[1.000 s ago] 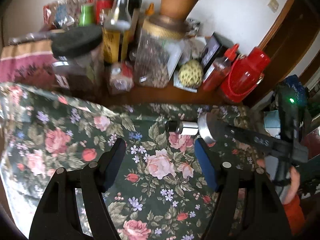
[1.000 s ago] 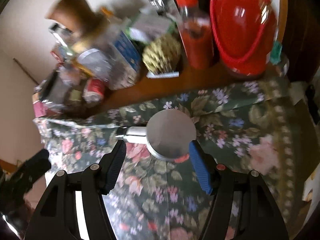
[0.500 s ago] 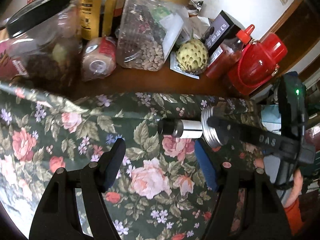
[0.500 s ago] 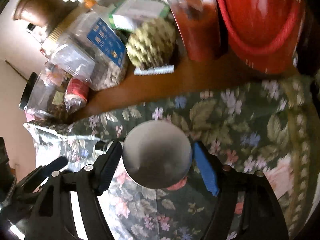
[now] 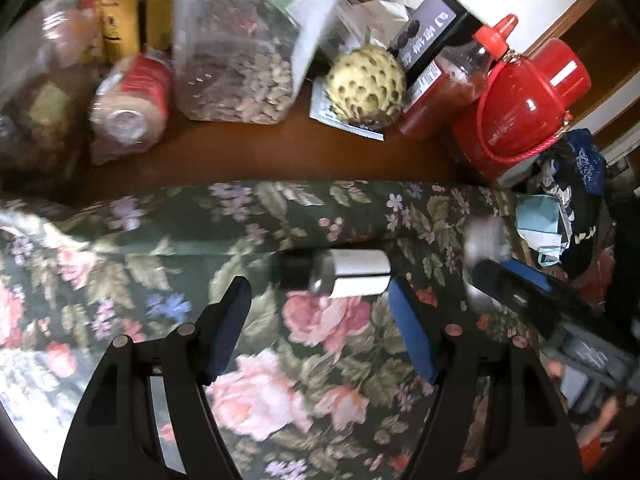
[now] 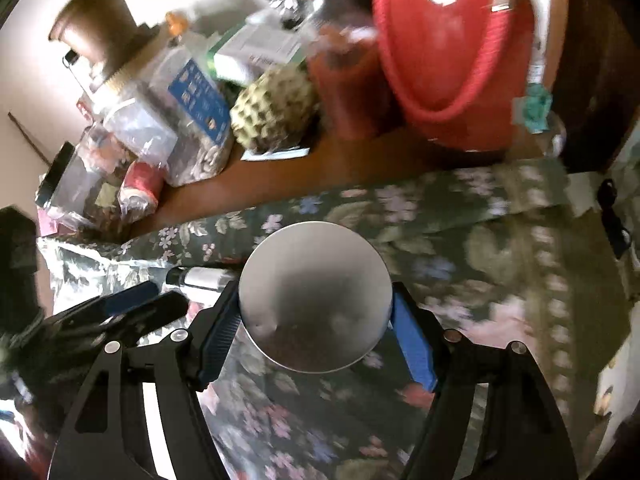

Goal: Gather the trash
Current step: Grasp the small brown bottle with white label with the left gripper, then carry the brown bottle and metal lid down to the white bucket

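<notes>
The right gripper (image 6: pixel 316 320) has its jaws clamped on a silver can (image 6: pixel 316 296) — the round flat end faces the camera and both blue pads press its sides, holding it above the floral cloth (image 6: pixel 500 240) that covers the front of the counter (image 6: pixel 320 168). The left gripper (image 5: pixel 320 316) has its jaws wide apart with nothing between the pads; just ahead of it lies a small silver-and-black cylinder (image 5: pixel 344 276) on its side on the cloth, its silver end touching or just beside the right-hand blue pad, hard to say which. In the right wrist view that same cylinder (image 6: pixel 200 278) shows just left of the can, with the left gripper's fingers beside it. Behind the cloth on bare brown wood sits the clutter: a red jug (image 5: pixel 520 104) with a cord handle, a red-capped sauce bottle (image 5: pixel 452 80) next to it, a bumpy green custard apple (image 5: pixel 366 88) resting on a paper slip, a clear plastic jar of seeds (image 5: pixel 240 52), and a small red-labelled jar (image 5: pixel 132 104) lying on its side. Past the counter's right edge — a pile of dark fabric and a blue face mask (image 5: pixel 540 224). Both views are a bit motion-blurred.
</notes>
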Demonstrator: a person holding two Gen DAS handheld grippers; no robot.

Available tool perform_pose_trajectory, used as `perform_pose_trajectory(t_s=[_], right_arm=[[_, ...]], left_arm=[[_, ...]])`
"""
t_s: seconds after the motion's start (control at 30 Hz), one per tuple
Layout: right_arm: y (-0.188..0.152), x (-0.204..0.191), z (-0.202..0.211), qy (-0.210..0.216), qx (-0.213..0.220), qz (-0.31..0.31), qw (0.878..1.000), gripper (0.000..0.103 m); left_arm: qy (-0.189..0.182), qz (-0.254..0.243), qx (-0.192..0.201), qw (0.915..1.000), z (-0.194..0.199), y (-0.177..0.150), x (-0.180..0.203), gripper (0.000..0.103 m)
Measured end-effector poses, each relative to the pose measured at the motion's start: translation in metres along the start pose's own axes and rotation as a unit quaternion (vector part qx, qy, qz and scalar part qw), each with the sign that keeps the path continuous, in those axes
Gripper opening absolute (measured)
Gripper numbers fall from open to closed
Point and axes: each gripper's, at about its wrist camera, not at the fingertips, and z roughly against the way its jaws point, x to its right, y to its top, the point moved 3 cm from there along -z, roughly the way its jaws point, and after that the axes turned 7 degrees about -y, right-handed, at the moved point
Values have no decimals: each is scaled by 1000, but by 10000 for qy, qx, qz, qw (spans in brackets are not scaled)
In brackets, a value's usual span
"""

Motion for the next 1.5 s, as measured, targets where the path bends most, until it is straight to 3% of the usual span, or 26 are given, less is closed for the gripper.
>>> perform_pose_trajectory(t_s=[0.17, 0.4, 0.53, 0.6, 0.7, 0.83, 1.03, 1.3, 1.5], right_arm=[[-12, 21, 28, -153, 83, -129, 9998, 70], [-31, 41, 41, -320, -25, -181, 9993, 70], [-36, 50, 50, -335, 10, -238, 9992, 70], [-38, 55, 56, -351, 62, -264, 9990, 70], [-40, 58, 67, -343, 165, -317, 9988, 70], [-42, 61, 91, -324, 351, -293, 9984, 70], [-47, 67, 140, -147, 716, -78, 9973, 70], [-60, 71, 214, 371, 1277, 650, 9890, 70], [-77, 63, 253, 619, 1572, 951, 9810, 70]], left_arm=[[240, -110, 4, 9997, -16, 5, 15, 73], [569, -169, -60, 9982, -32, 5, 26, 85], [878, -290, -6, 9957, -38, 4, 33, 84], [1041, -276, 31, 9942, -39, 4, 35, 78], [836, -65, -24, 9965, -36, 1, 38, 78], [769, -59, 124, 9969, -9, -10, 58, 78], [920, -192, 731, 9929, 55, -26, 102, 78], [907, 116, 1821, 9790, 168, -87, 157, 78], [1043, -5, 2366, 9660, 221, -129, 196, 78]])
